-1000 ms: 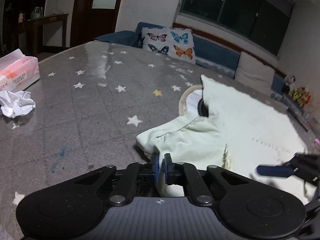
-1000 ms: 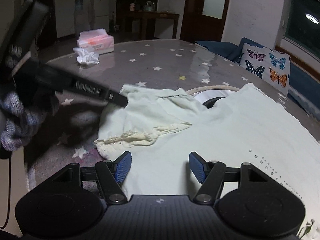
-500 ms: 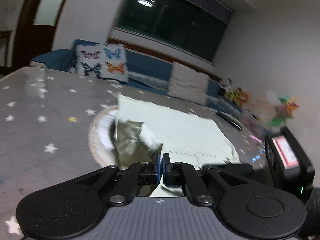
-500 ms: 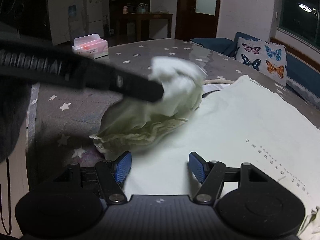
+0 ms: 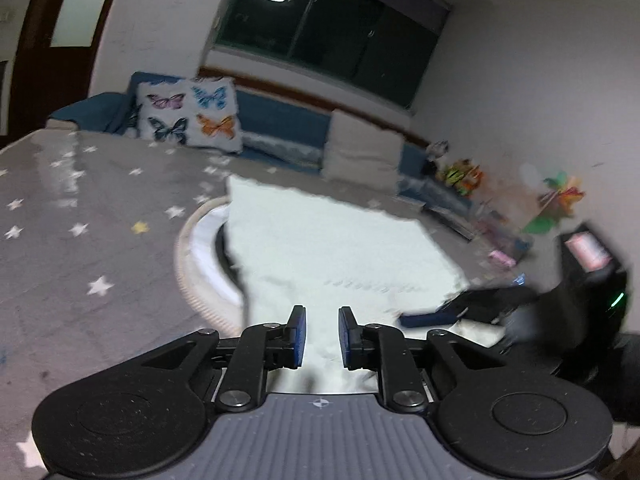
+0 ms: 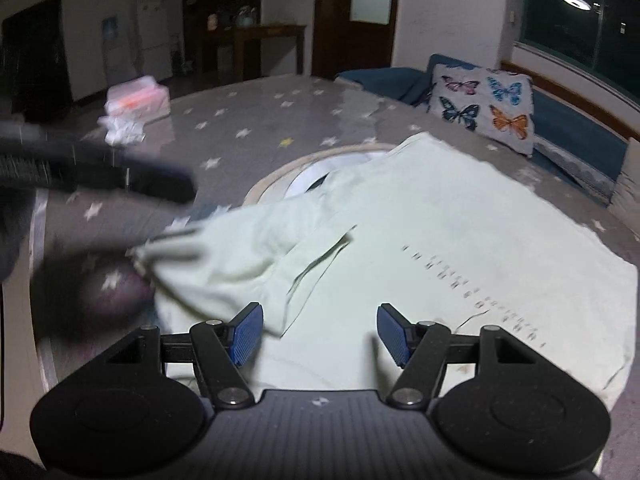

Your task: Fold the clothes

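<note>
A pale green shirt (image 6: 440, 240) lies spread on the grey star-patterned table (image 6: 248, 132), its sleeve (image 6: 248, 252) folded in over the body. It also shows in the left wrist view (image 5: 328, 244). My left gripper (image 5: 322, 338) is open just above the shirt, with nothing between its blue pads. In the right wrist view it shows as a blurred dark arm (image 6: 120, 172) left of the sleeve. My right gripper (image 6: 320, 332) is wide open and empty above the shirt's near edge; it also shows in the left wrist view (image 5: 436, 314).
A round white-and-tan ring (image 5: 200, 256) lies on the table, partly under the shirt. A tissue pack (image 6: 138, 98) and a crumpled tissue (image 6: 122, 130) sit at the far left. A butterfly cushion (image 6: 480, 100) rests on the blue sofa behind the table.
My left gripper carried the sleeve over the shirt body, then opened and let it go. The sleeve now lies folded on the shirt. My right gripper stayed open.
</note>
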Demonstrator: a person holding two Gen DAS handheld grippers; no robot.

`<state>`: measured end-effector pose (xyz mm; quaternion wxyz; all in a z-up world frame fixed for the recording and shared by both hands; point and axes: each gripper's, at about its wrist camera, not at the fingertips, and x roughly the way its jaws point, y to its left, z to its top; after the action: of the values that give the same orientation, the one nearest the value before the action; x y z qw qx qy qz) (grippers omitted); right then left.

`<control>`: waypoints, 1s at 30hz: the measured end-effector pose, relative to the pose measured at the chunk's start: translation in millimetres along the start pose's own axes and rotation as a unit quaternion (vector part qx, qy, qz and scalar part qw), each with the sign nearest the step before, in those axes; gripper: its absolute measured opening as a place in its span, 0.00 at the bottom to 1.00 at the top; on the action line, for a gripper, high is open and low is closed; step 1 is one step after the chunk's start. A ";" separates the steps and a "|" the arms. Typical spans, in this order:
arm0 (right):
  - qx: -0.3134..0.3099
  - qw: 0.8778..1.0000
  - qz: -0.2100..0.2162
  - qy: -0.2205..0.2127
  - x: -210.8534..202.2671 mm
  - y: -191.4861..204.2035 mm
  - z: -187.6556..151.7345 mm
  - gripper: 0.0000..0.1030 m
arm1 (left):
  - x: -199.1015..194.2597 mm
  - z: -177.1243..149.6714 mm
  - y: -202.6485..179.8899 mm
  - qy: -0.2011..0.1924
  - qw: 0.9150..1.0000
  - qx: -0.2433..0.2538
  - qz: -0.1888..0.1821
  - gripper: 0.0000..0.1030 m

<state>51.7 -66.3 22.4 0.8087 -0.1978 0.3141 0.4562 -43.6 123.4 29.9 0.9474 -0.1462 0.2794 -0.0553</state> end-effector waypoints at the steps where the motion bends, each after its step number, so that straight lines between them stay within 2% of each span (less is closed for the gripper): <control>1: 0.007 1.000 0.001 -0.006 -0.3 -3.6 5.1 0.60 | 4.0 -4.1 0.5 0.012 1.000 0.007 0.009 0.16; 5: 0.027 0.999 0.018 -0.023 2.8 -8.2 20.6 0.57 | 19.1 -21.0 2.1 0.056 0.997 0.028 0.042 0.16; 11: 0.035 0.998 0.048 -0.023 32.9 -8.6 47.0 0.48 | 14.6 -23.8 9.4 0.055 0.997 0.012 0.043 0.18; 16: 0.034 0.998 0.052 -0.003 66.1 -4.6 56.1 0.41 | 14.1 -22.8 9.6 0.054 0.998 0.003 0.044 0.18; 19: 0.035 0.998 0.051 0.013 83.6 -3.3 57.1 0.41 | 13.6 -23.4 9.6 0.052 0.998 -0.004 0.045 0.18; 30: 0.031 0.997 0.061 0.022 106.7 4.4 69.8 0.40 | 12.7 -24.6 8.1 0.053 0.997 -0.007 0.051 0.18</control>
<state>112.0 43.7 -0.6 0.7782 -0.1634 0.3573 0.4900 -46.1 122.7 1.2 0.9319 -0.1351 0.3363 -0.0122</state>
